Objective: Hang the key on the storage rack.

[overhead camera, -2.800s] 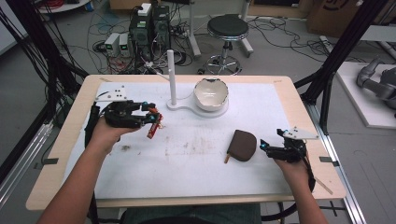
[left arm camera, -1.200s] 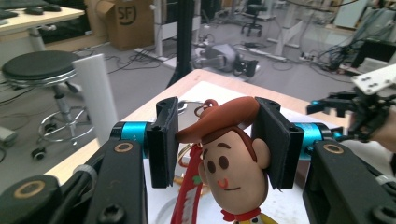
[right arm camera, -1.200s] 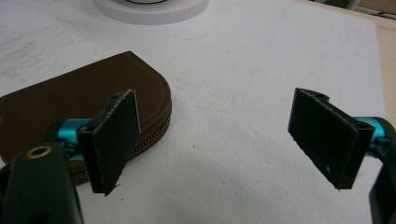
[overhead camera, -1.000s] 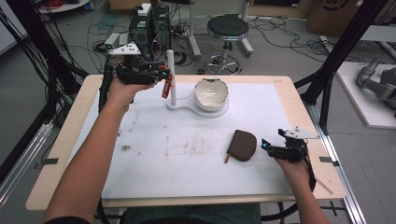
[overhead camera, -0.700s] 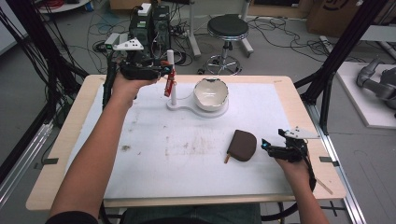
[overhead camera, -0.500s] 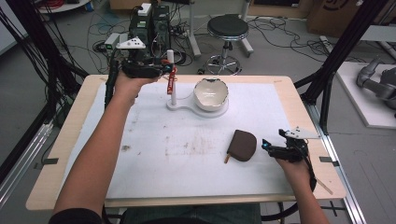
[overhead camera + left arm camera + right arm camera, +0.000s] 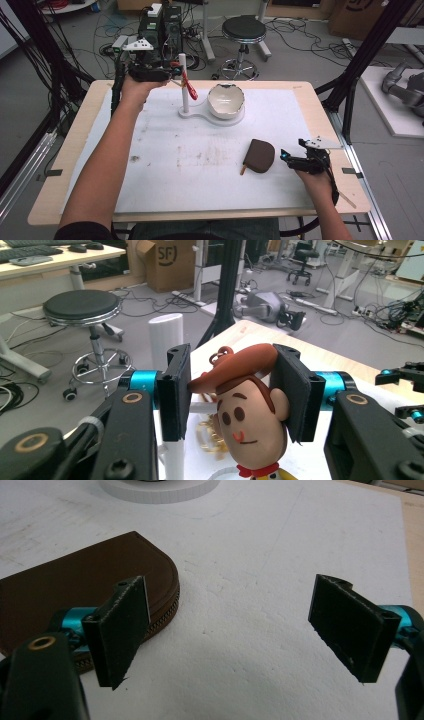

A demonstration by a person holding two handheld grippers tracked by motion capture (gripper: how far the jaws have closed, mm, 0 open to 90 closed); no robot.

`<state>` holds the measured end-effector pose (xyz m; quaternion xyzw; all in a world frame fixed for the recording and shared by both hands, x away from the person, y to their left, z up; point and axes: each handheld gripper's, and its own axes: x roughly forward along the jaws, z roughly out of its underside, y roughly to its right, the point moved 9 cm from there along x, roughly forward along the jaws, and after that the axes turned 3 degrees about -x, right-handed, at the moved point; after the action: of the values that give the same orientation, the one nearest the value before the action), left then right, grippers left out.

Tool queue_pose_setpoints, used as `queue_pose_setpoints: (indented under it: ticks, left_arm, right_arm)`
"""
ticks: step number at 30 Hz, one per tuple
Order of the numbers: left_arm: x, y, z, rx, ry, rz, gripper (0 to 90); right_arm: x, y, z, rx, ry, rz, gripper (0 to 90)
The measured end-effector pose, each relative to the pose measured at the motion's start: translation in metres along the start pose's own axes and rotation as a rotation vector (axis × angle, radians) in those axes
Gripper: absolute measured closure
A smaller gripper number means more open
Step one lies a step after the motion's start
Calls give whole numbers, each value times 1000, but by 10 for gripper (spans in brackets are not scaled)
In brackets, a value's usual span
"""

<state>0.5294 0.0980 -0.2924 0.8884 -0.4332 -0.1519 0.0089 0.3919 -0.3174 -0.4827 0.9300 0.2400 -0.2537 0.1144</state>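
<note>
One wooden table (image 7: pixel 75 150) carries one white mat (image 7: pixel 200 170) over most of its top. At the far middle of the mat stands one white stand (image 7: pixel 212 114), made of a flat base, one upright post (image 7: pixel 183 80) and one cream bowl (image 7: pixel 226 100) beside the post. One brown zipped pouch (image 7: pixel 260 155) lies flat on the mat toward the right. Two hand-held grippers are in use. The left gripper (image 7: pixel 230 390), raised at the top of the post, is clamped on one cowboy figure keychain (image 7: pixel 245 410), pads pressing the head and hat brim; a red part hangs below it in the high view. The right gripper (image 7: pixel 230 630) rests low on the mat just beside the pouch, jaws spread wide with nothing between them.
</note>
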Motion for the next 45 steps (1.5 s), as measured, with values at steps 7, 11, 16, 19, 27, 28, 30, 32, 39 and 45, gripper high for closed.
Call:
queue_pose_setpoints:
  ticks: [7, 11, 16, 19, 27, 28, 30, 32, 39, 45]
  left_arm:
    - [-3, -2, 1, -3, 3, -5, 520]
    - [-3, -4, 2, -12, 10, -13, 520]
    - [-5, -9, 3, -9, 1, -29, 521]
    - [-7, -10, 3, -8, 3, -31, 521]
    - [-9, -11, 12, -6, -9, -35, 521]
    - [-9, -12, 13, -10, -8, -36, 521]
    - [-10, -14, 15, -11, -12, -46, 521]
    - [-10, -16, 17, -8, -19, -57, 521]
    - [-10, -20, 21, 1, -34, -75, 521]
    - [-11, -22, 26, 6, -41, -88, 521]
  right_arm:
    - [0, 0, 0, -2, -1, 0, 167]
    - [0, -1, 0, 0, -2, -2, 167]
    - [0, 0, 0, 1, -2, -2, 167]
    - [0, -1, 0, 1, -4, -4, 167]
    - [0, -1, 0, 1, -2, -3, 167]
    - [0, -2, 0, 0, -2, -3, 167]
    - [0, -2, 0, -2, -3, -2, 167]
    - [0, -2, 0, 0, -3, -2, 167]
    - [1, -1, 0, -1, -5, -1, 167]
    - [1, -1, 1, 1, -5, -2, 167]
